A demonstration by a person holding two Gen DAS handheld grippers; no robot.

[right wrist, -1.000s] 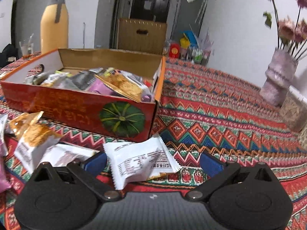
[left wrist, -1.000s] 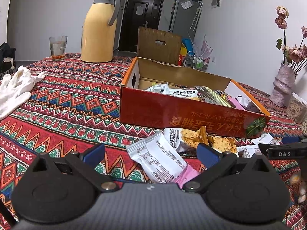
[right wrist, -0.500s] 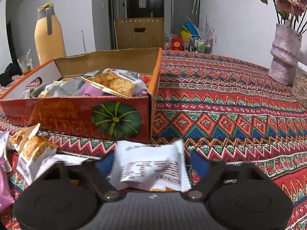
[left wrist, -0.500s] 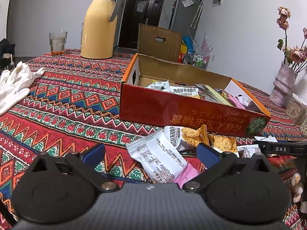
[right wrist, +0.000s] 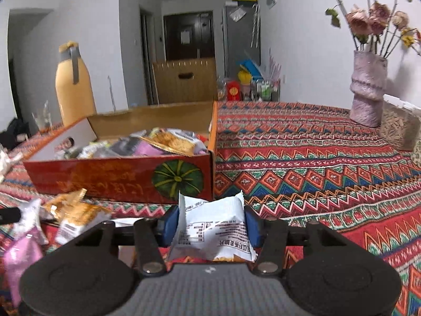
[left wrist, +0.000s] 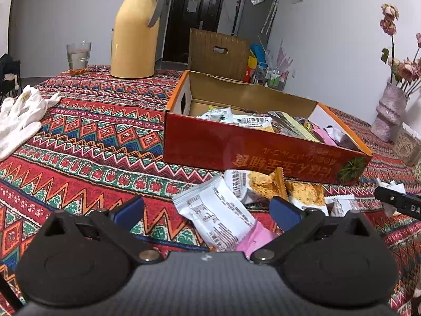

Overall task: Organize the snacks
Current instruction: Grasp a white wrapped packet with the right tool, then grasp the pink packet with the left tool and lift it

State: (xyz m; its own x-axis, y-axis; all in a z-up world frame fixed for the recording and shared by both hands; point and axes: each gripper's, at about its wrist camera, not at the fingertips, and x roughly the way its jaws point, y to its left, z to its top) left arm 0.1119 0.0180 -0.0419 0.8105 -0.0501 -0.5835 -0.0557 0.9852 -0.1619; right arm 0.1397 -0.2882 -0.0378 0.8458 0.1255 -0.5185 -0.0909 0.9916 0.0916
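Note:
A red cardboard box [left wrist: 236, 150] [right wrist: 118, 176] holds several snack packets on the patterned tablecloth. My right gripper [right wrist: 211, 225] is closing on a white snack packet [right wrist: 211, 230]; both blue pads press its sides and it is lifted off the cloth, just in front of the box's near corner. My left gripper [left wrist: 208, 210] stands open above a white packet [left wrist: 218, 216] and a pink packet [left wrist: 255, 239] lying in front of the box. Orange cracker packets [left wrist: 265, 184] [right wrist: 76, 213] lie beside them. The right gripper's tip [left wrist: 394, 202] shows at the left wrist view's right edge.
A yellow thermos jug [left wrist: 134, 29] and a glass [left wrist: 78, 58] stand at the far side. White gloves [left wrist: 21, 115] lie at the left. A vase with dried flowers [right wrist: 368, 89] and a woven box [right wrist: 400, 126] stand at the right. A brown carton [right wrist: 184, 79] stands behind the table.
My right gripper's jaws have closed from wide onto the white packet and lifted it off the cloth, and the view has swung. The left gripper has stayed put, open.

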